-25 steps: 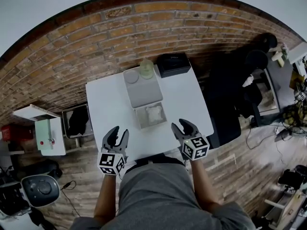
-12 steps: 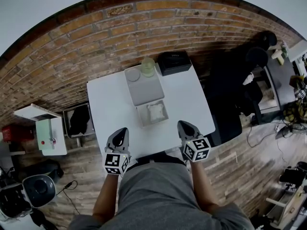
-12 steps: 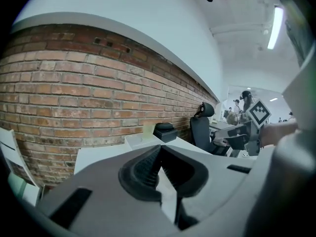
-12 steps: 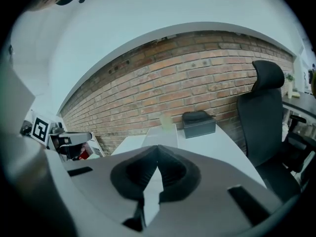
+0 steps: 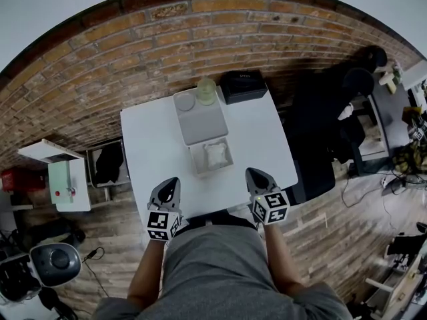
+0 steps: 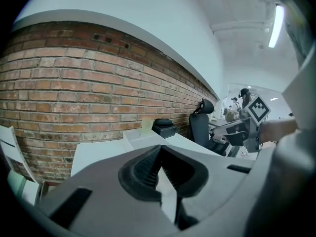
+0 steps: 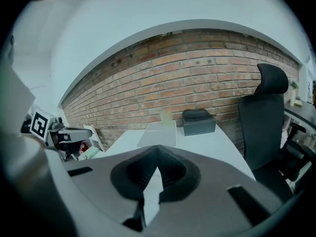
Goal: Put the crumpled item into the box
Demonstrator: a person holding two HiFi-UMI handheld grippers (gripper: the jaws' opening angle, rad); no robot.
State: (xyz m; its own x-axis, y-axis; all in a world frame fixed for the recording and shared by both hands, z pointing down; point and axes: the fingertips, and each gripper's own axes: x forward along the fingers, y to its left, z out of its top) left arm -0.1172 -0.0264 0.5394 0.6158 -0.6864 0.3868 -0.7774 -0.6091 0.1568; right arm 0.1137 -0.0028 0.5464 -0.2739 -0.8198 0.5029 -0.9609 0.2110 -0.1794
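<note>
A white crumpled item (image 5: 215, 155) lies inside the open grey box (image 5: 197, 169) near the middle of the white table (image 5: 150, 145). The box's lid (image 5: 199, 122) lies flat just behind it. My left gripper (image 5: 169, 183) hovers over the table's near edge, left of the box, shut with nothing in it. Its tips meet in the left gripper view (image 6: 159, 148). My right gripper (image 5: 252, 175) is at the near edge right of the box, also shut and empty, tips together in the right gripper view (image 7: 158, 148).
A pale green cup (image 5: 205, 92) and a black case (image 5: 243, 87) stand at the table's far edge by the brick wall. A black office chair (image 5: 319, 139) is right of the table. A small white side table (image 5: 63, 179) stands left.
Both grippers' jaws have gone from open to shut, with nothing between them. The hands have stayed near the table's front edge.
</note>
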